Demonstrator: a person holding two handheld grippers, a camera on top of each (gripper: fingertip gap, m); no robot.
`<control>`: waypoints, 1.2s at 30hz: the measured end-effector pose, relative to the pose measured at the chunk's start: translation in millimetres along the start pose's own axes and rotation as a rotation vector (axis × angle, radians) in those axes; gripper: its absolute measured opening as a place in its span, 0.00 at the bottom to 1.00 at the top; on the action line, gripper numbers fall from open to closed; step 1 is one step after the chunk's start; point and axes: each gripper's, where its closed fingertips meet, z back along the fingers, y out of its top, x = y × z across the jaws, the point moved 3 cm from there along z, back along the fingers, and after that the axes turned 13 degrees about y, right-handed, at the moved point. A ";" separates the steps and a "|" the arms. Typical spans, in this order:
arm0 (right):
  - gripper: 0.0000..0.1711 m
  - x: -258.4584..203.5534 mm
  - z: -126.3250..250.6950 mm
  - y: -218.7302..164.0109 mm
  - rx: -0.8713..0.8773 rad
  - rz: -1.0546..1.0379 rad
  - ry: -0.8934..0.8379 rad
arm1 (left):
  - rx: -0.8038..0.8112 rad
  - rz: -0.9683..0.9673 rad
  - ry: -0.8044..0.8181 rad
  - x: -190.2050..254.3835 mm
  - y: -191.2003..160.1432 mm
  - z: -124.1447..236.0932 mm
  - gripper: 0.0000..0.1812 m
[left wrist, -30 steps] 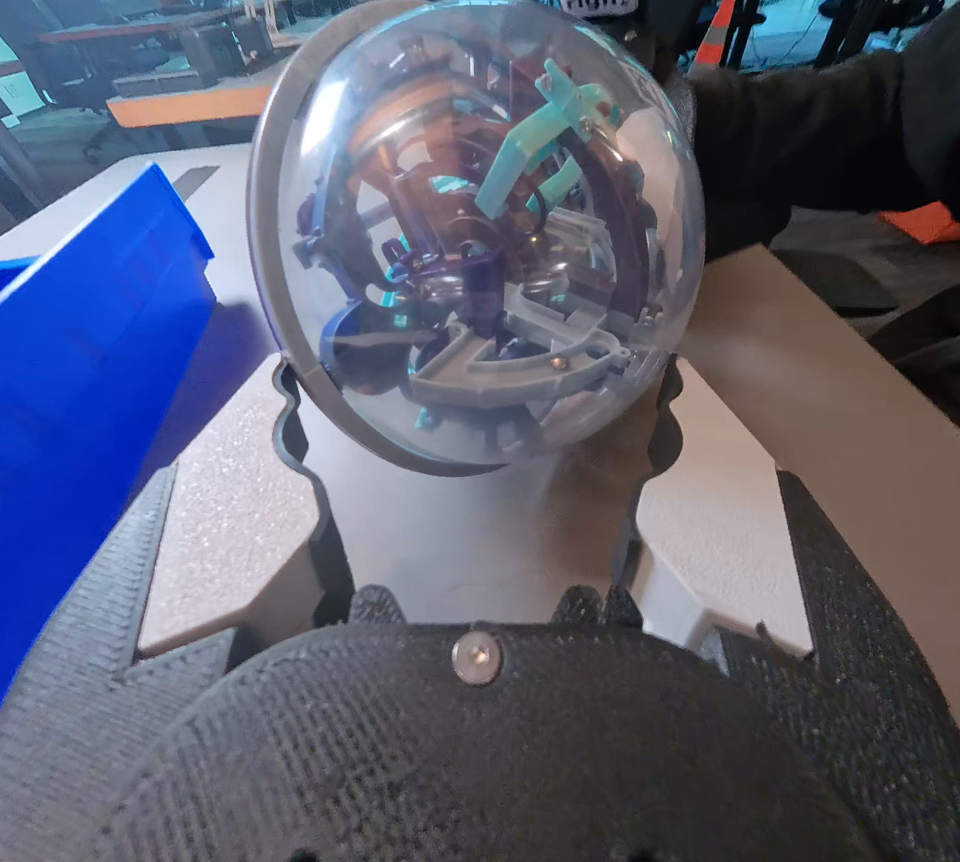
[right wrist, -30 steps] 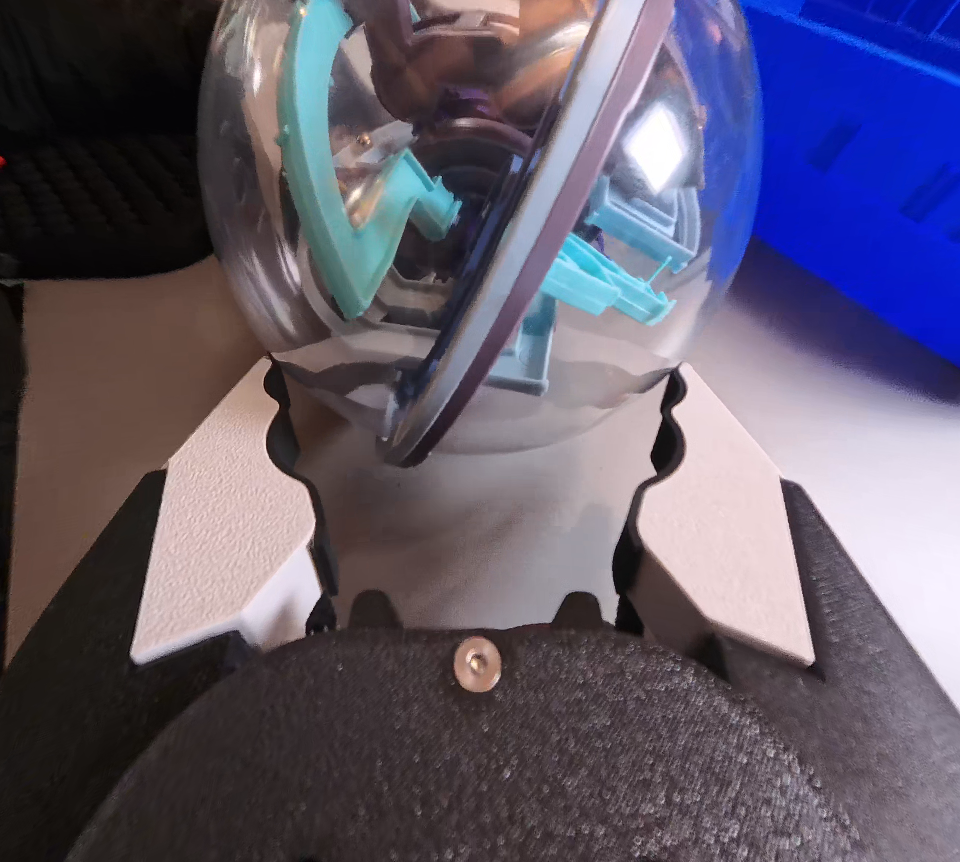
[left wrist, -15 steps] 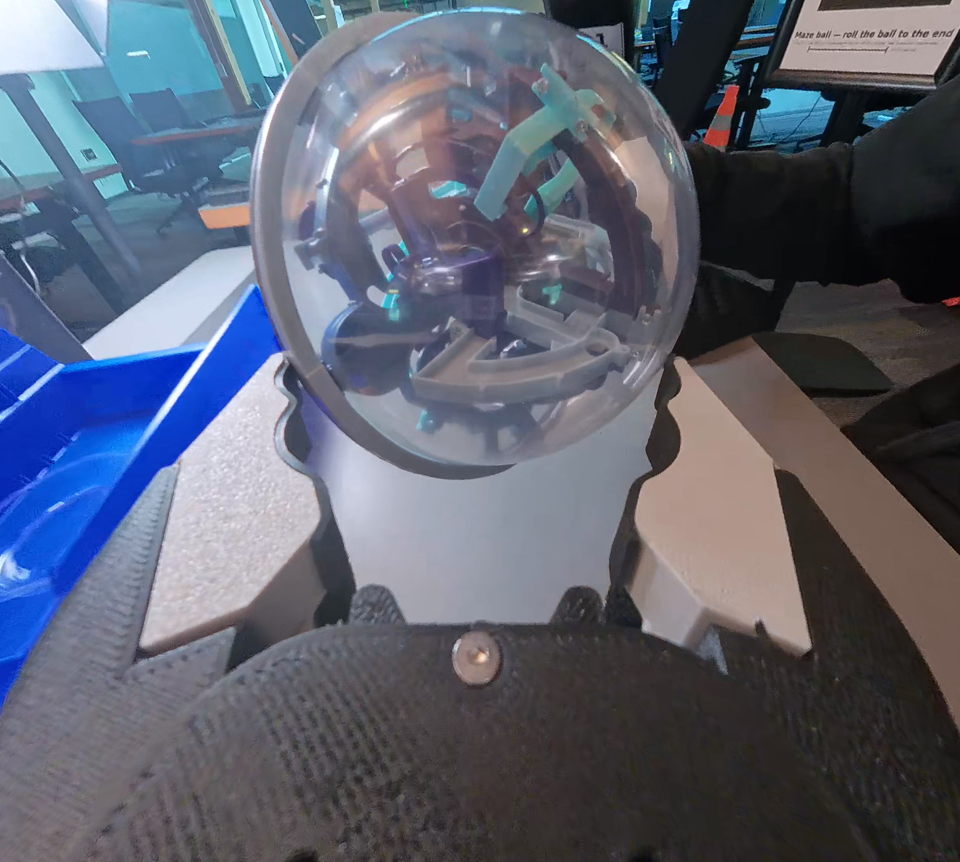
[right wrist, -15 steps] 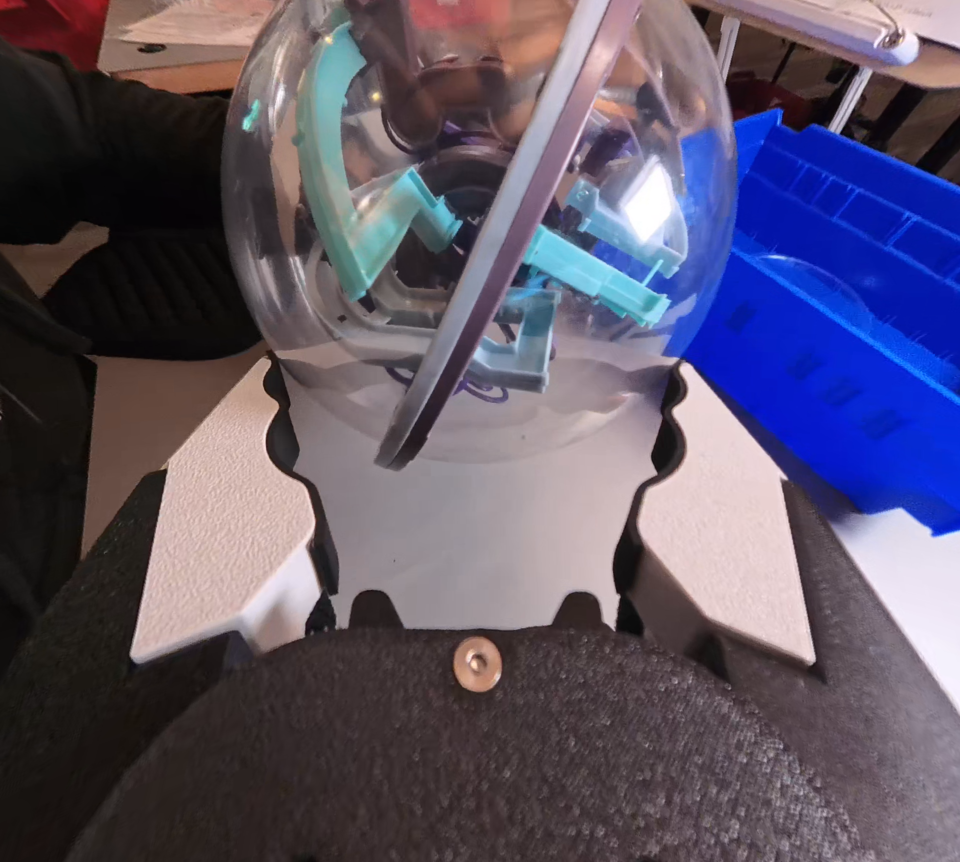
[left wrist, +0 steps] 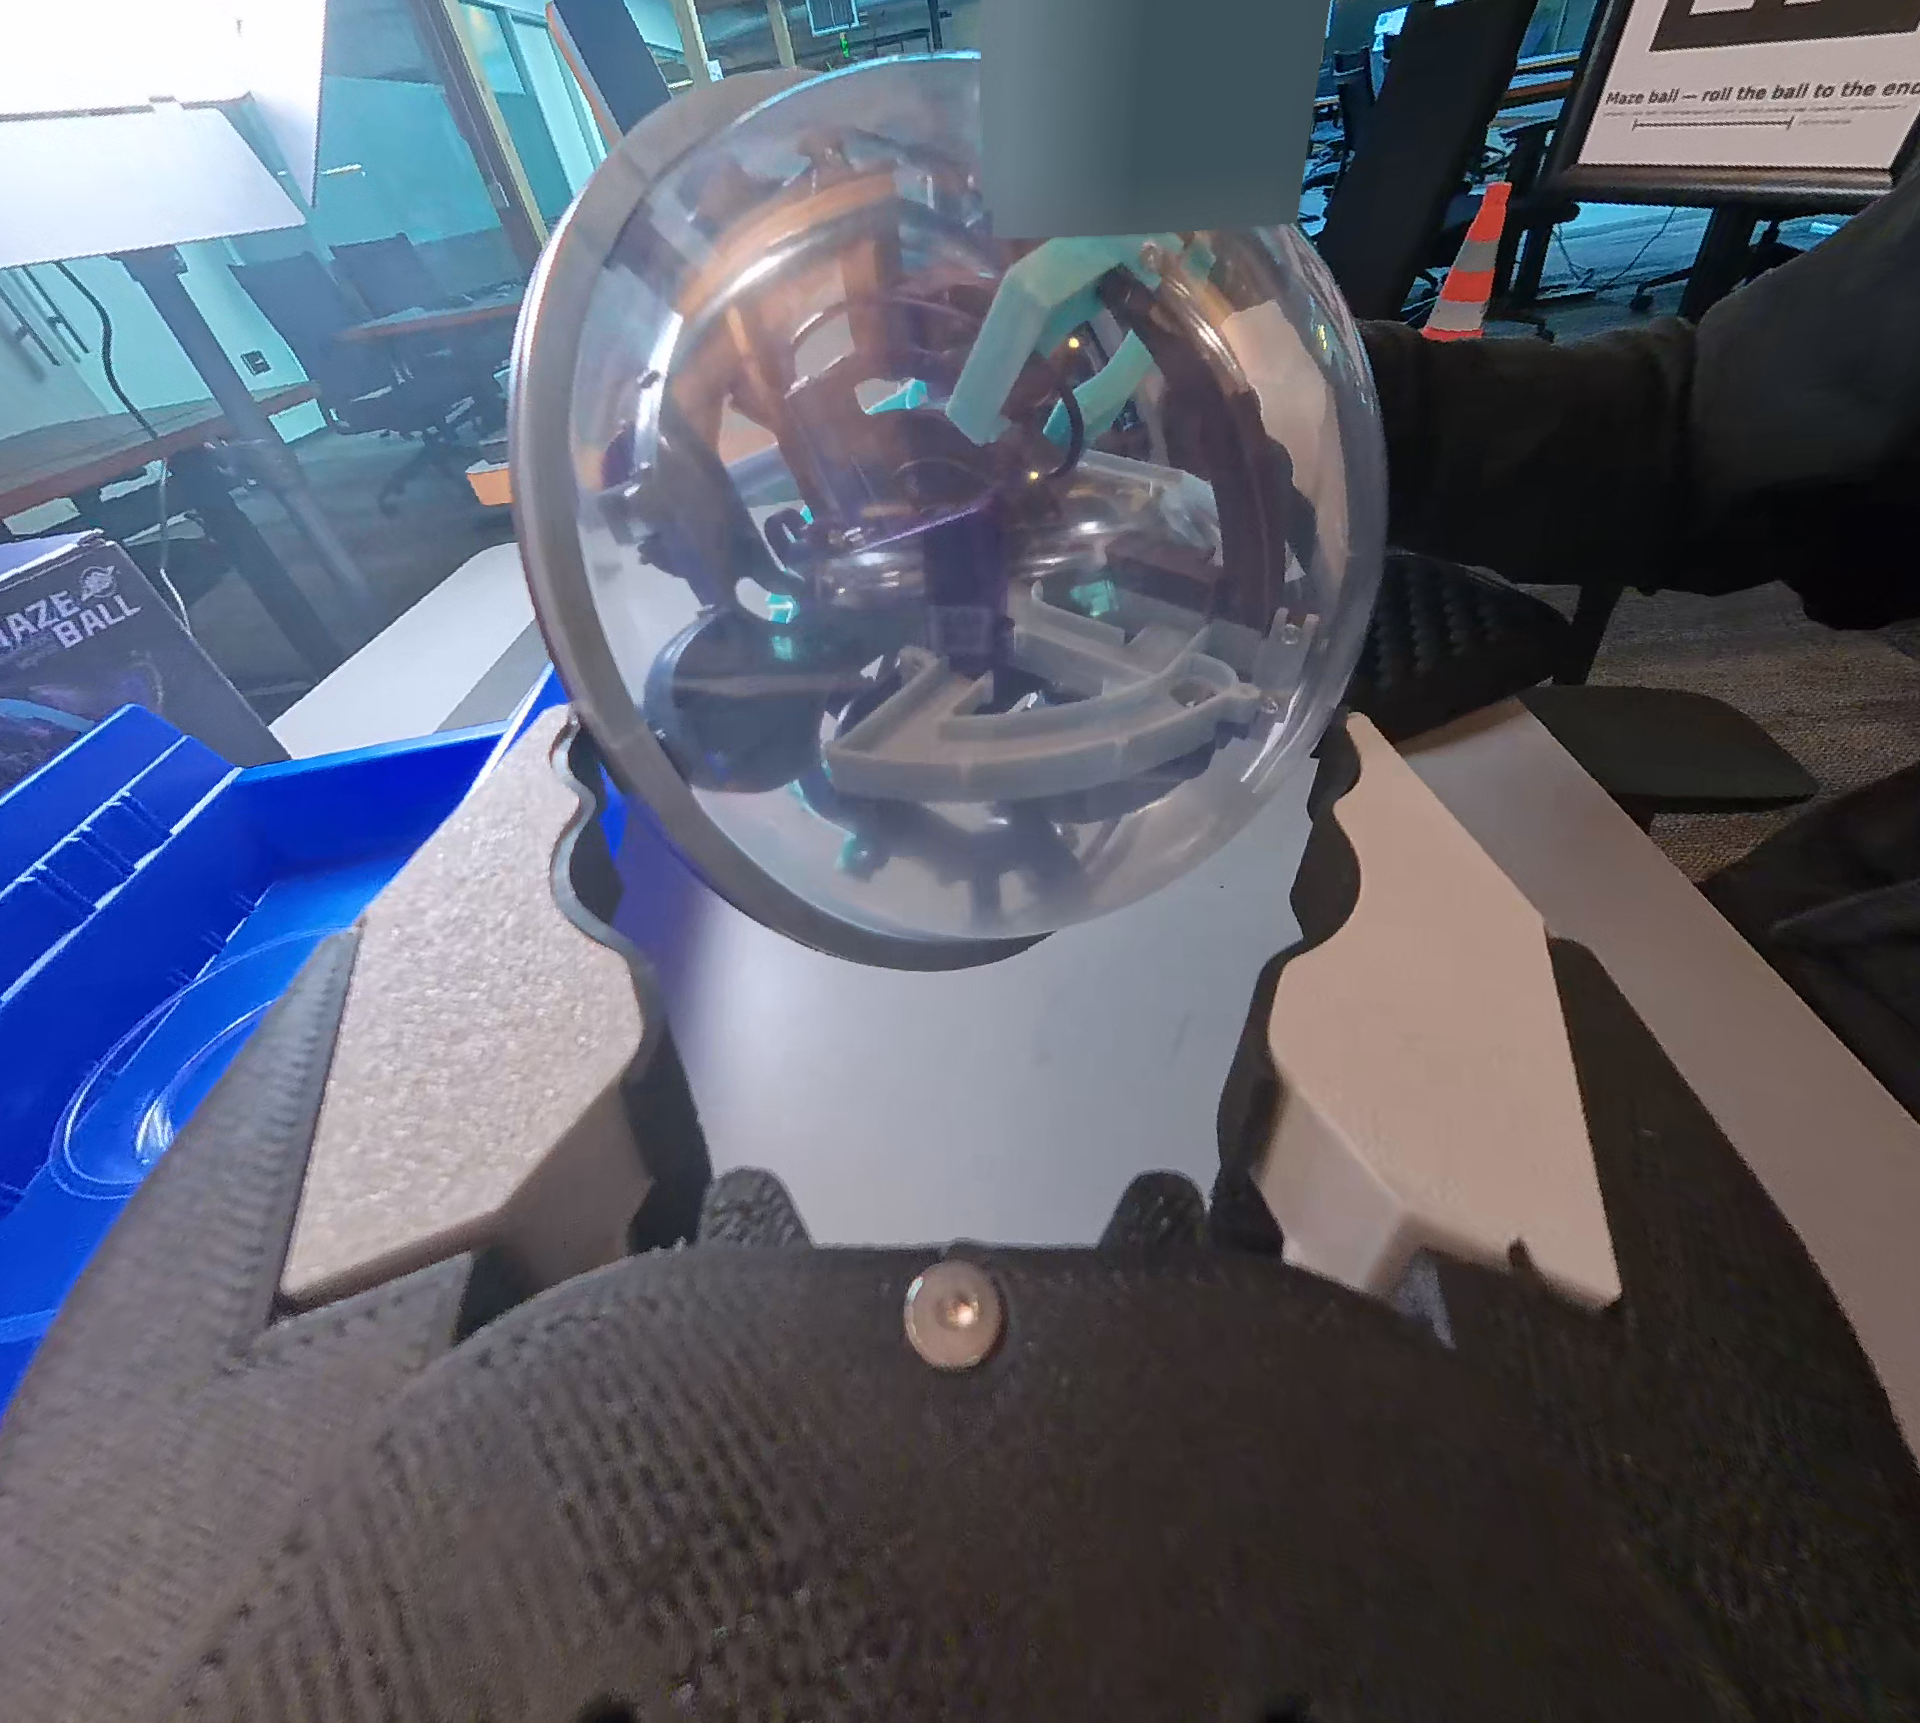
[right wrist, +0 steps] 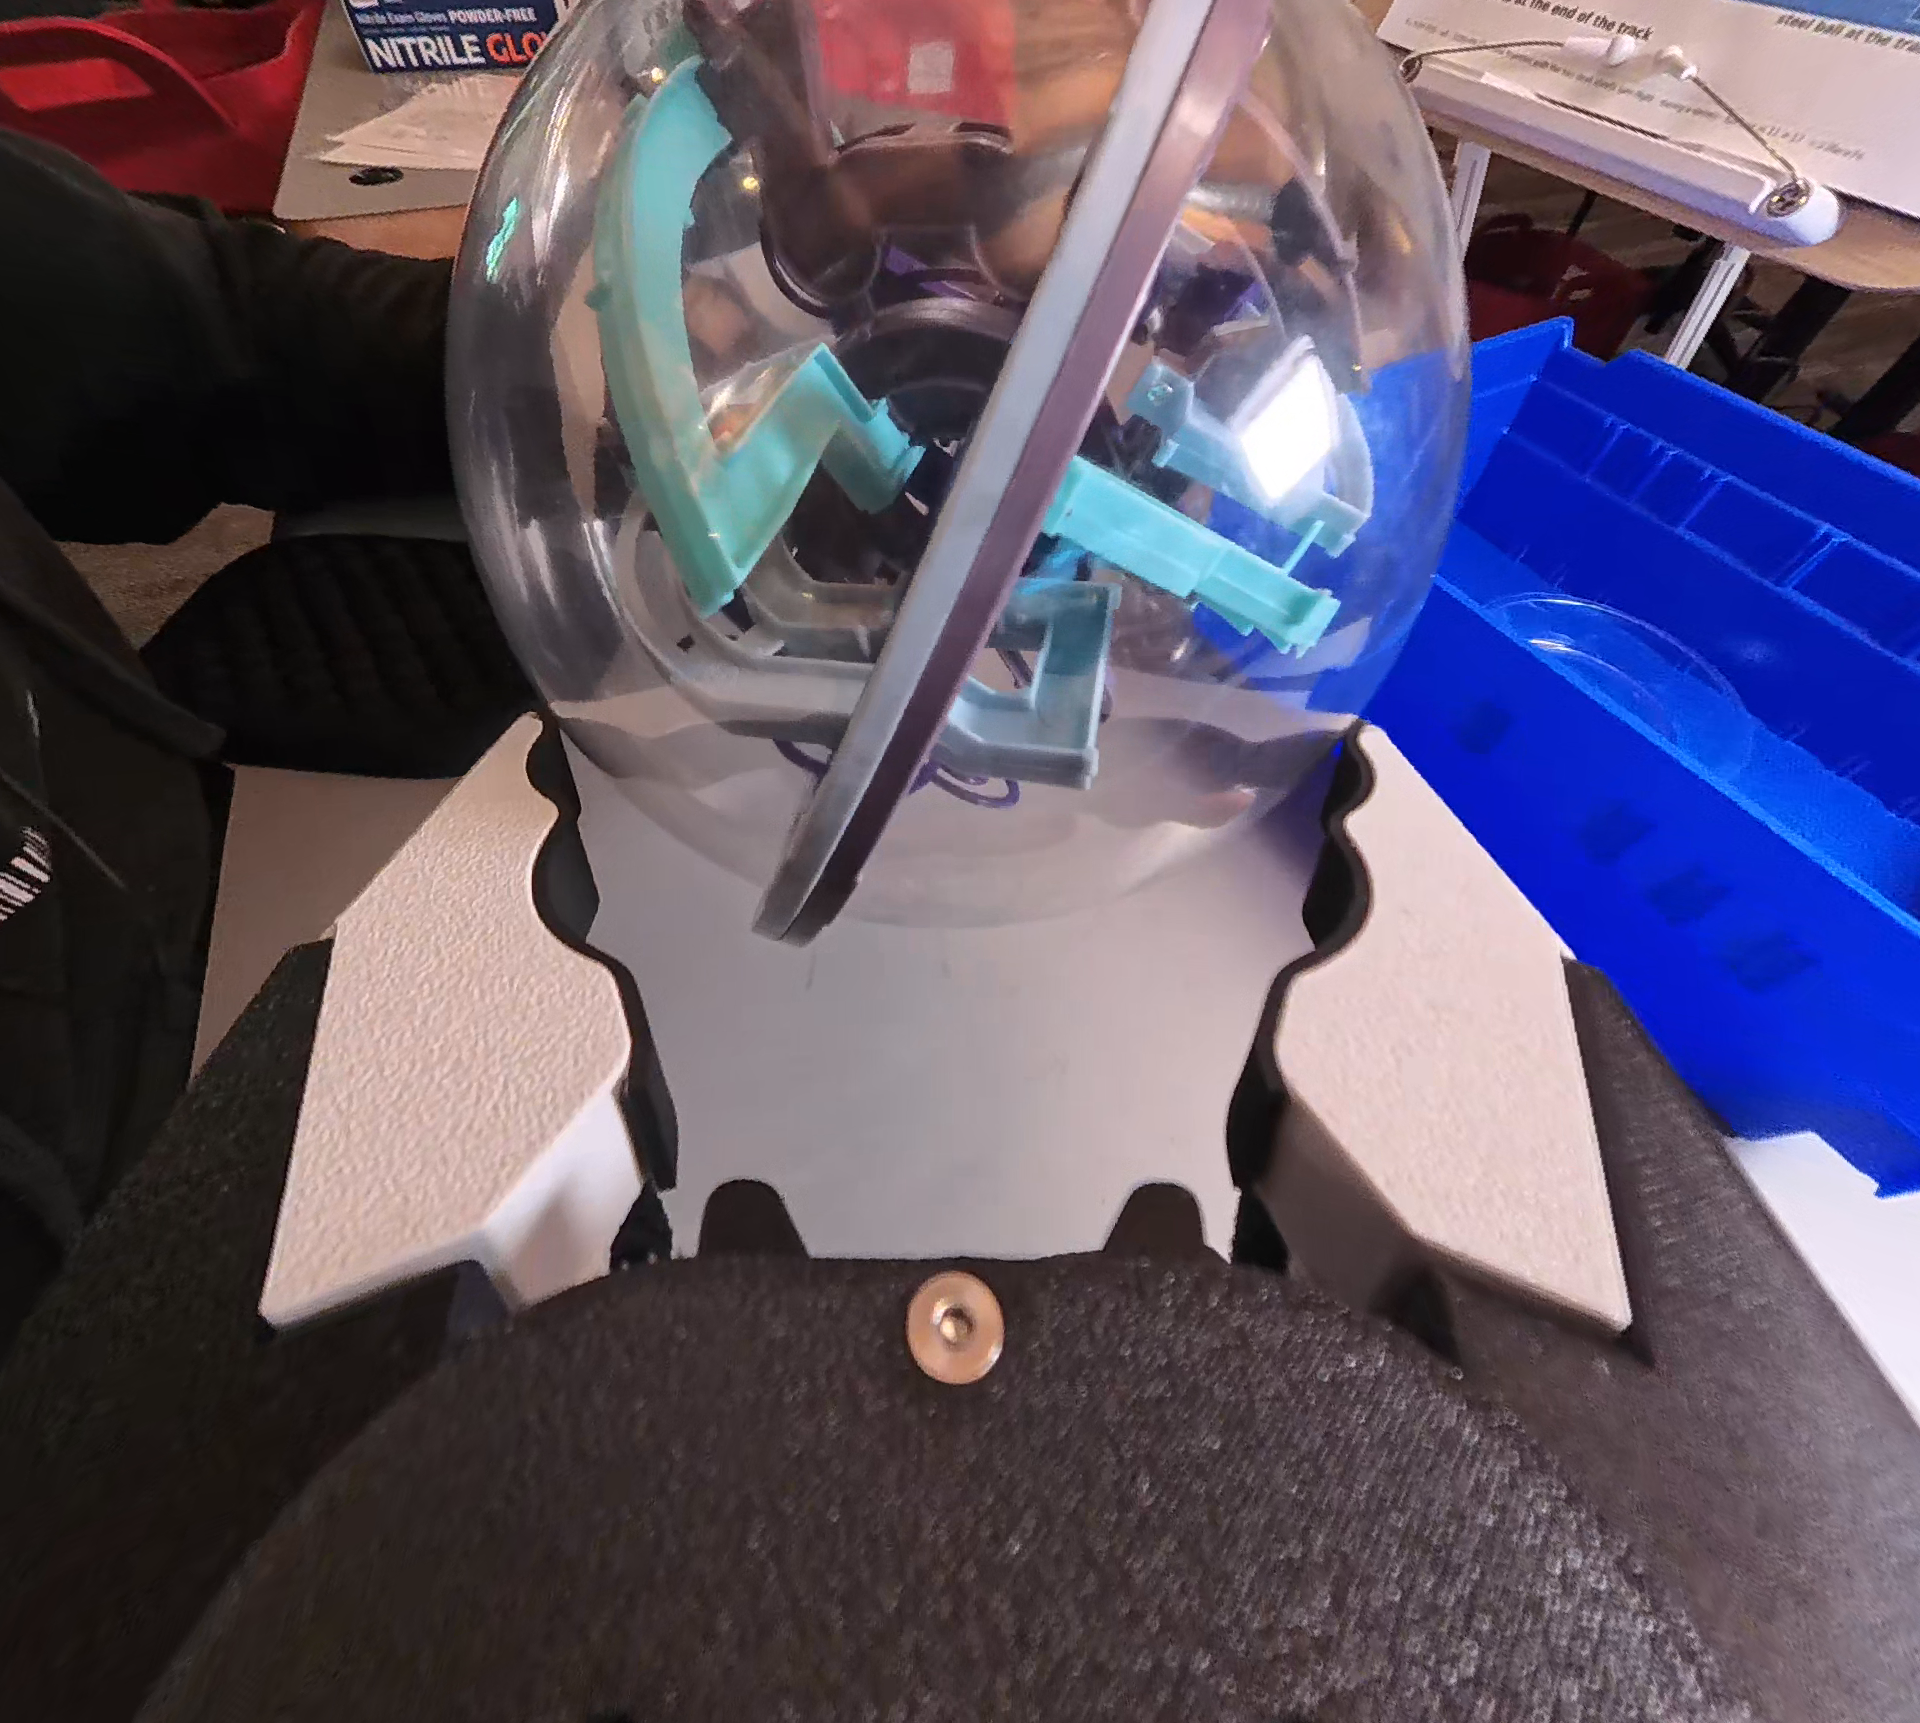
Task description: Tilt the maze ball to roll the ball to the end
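maze ball [left wrist: 945, 520] raised mid-frame off table [right wrist: 935, 1102] to tilt freely | left gripper [left wrist: 956, 800] and right gripper [right wrist: 951, 800] fingers spread wide, cradling it from opposite sides

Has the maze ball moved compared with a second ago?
Yes. The maze ball has been lifted: in the left wrist view the blue bin and table now sit lower behind it, while it stays between the same fingers.

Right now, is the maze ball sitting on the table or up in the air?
Up in the air. Bare table shows beneath the maze ball, which is held between the right gripper and the left gripper.
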 end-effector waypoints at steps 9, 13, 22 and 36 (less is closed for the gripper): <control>0.81 3.3 1.2 16.4 0.058 -0.017 0.045 | 0.003 0.000 0.017 -5.8 13.7 4.5 0.72; 0.80 6.2 3.0 42.3 0.088 -0.004 0.075 | 0.014 -0.021 0.032 -14.6 37.7 12.0 0.72; 0.80 -4.5 17.1 160.9 0.309 0.082 0.150 | 0.215 -0.019 0.103 -30.5 147.3 46.4 0.71; 0.79 -20.6 16.3 189.5 0.555 0.102 0.213 | 0.262 0.020 0.183 -18.6 178.4 67.7 0.69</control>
